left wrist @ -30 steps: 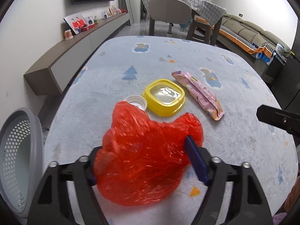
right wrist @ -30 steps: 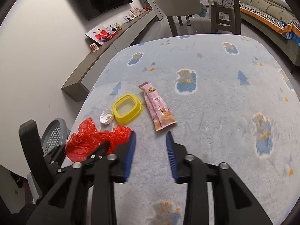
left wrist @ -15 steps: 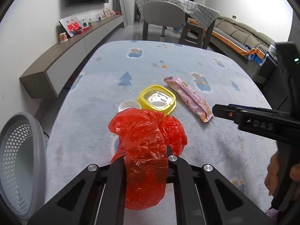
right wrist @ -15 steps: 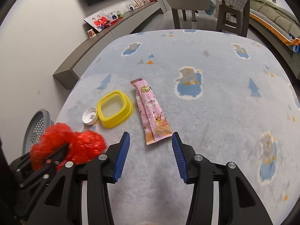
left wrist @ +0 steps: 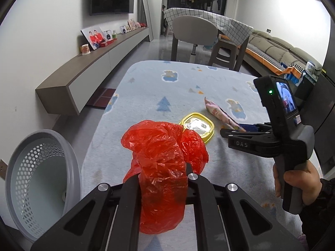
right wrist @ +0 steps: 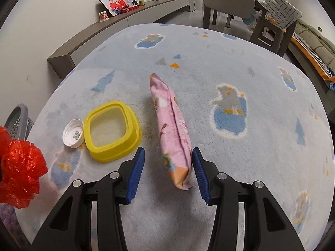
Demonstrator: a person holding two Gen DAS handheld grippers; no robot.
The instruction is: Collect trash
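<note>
Yellow lid (right wrist: 113,130) & white cap (right wrist: 73,133) beside pink wrapper (right wrist: 173,129).

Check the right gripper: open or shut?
Open. The right gripper has its blue pads apart either side of the pink wrapper's near end, not yet squeezing it.

Crumpled red bag (left wrist: 161,163) held aloft; pink wrapper (right wrist: 173,129) flat on rug.

Red plastic bag (left wrist: 165,167) hiding left jaws, basket (left wrist: 41,179) cut off by frame edge
</note>
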